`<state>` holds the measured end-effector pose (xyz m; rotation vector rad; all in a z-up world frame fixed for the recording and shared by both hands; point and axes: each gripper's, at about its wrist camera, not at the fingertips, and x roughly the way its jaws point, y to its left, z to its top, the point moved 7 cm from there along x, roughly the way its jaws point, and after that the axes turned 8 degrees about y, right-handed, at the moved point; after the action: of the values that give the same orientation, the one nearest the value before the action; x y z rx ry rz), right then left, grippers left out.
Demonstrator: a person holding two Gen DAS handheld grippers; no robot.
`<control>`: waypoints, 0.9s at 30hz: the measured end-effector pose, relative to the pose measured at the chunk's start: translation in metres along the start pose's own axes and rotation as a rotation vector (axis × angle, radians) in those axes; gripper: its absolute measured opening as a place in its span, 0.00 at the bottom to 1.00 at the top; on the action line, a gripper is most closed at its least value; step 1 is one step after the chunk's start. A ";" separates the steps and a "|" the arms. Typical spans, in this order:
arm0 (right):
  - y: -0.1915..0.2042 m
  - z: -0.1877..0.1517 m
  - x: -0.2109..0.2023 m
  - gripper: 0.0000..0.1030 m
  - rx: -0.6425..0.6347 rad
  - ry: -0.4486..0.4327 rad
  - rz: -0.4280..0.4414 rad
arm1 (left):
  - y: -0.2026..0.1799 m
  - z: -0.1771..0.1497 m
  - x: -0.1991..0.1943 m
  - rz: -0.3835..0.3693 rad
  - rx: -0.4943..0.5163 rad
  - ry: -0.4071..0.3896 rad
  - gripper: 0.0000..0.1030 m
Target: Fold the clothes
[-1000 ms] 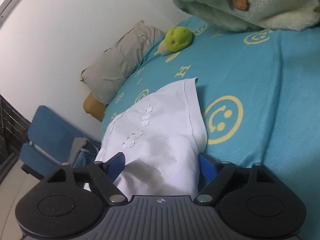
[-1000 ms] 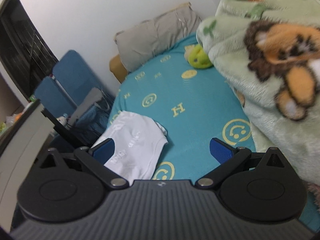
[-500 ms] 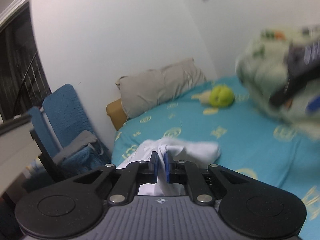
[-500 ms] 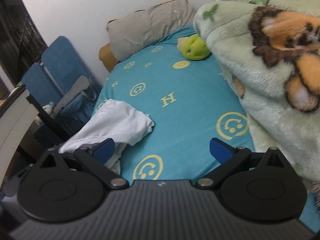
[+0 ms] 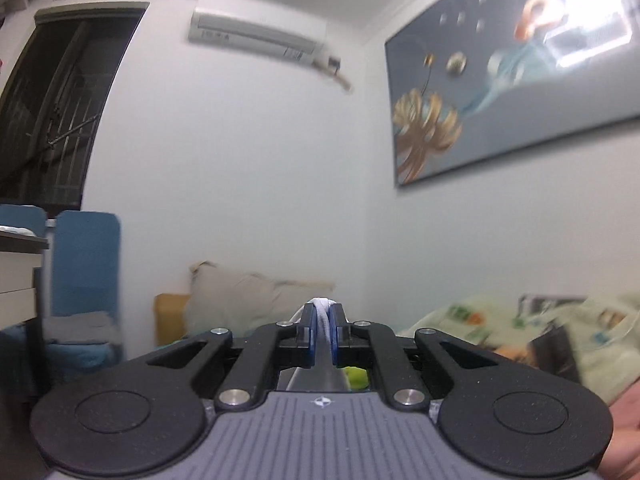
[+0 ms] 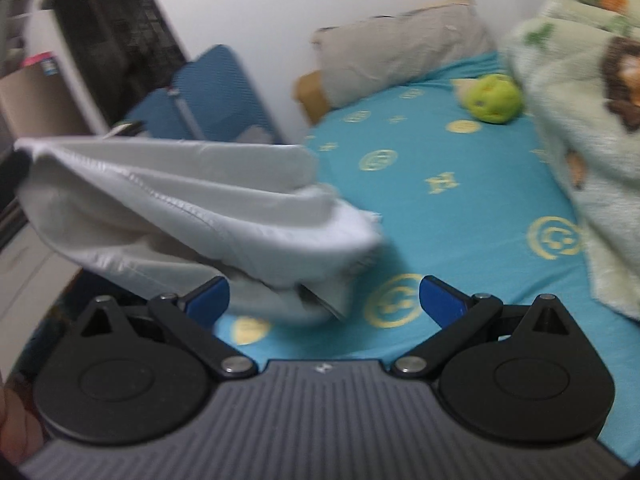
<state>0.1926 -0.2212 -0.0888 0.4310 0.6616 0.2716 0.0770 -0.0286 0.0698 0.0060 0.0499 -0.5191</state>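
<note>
My left gripper is shut on a fold of the white garment, held up high and facing the wall. In the right wrist view the white garment hangs bunched in the air over the turquoise bed sheet, lifted from its upper left end. My right gripper is open and empty, just below and in front of the hanging cloth, with its left finger close to the fabric.
A grey pillow and a green plush toy lie at the bed's head. A fleece blanket covers the right side. A blue chair stands left of the bed. A wall picture hangs above.
My left gripper shut on the garment and lifted it off the bed, tilting up towards the wall. The garment now hangs in front of my right gripper, which stayed open.
</note>
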 end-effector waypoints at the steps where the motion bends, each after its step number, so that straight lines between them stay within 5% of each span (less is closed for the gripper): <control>1: 0.007 0.000 0.000 1.00 -0.006 -0.006 0.026 | 0.001 0.001 -0.002 -0.002 -0.005 0.002 0.07; 8: 0.045 0.002 0.024 1.00 -0.046 0.022 0.176 | 0.014 -0.023 0.021 0.015 -0.035 0.103 0.07; 17: -0.035 0.005 0.048 1.00 0.167 0.073 -0.183 | 0.056 -0.072 0.070 0.029 -0.185 0.231 0.07; 21: -0.057 0.017 0.015 1.00 0.223 -0.030 -0.264 | 0.065 -0.092 0.085 0.000 -0.250 0.292 0.07; 24: -0.050 0.031 -0.010 1.00 0.174 -0.142 -0.285 | 0.065 -0.086 0.084 -0.018 -0.242 0.258 0.07; 27: -0.054 0.026 -0.005 1.00 0.144 -0.091 -0.328 | 0.057 -0.066 0.070 -0.059 -0.268 0.169 0.07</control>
<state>0.2118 -0.2785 -0.0933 0.4618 0.6533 -0.1067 0.1627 -0.0127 -0.0002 -0.2139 0.2851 -0.5666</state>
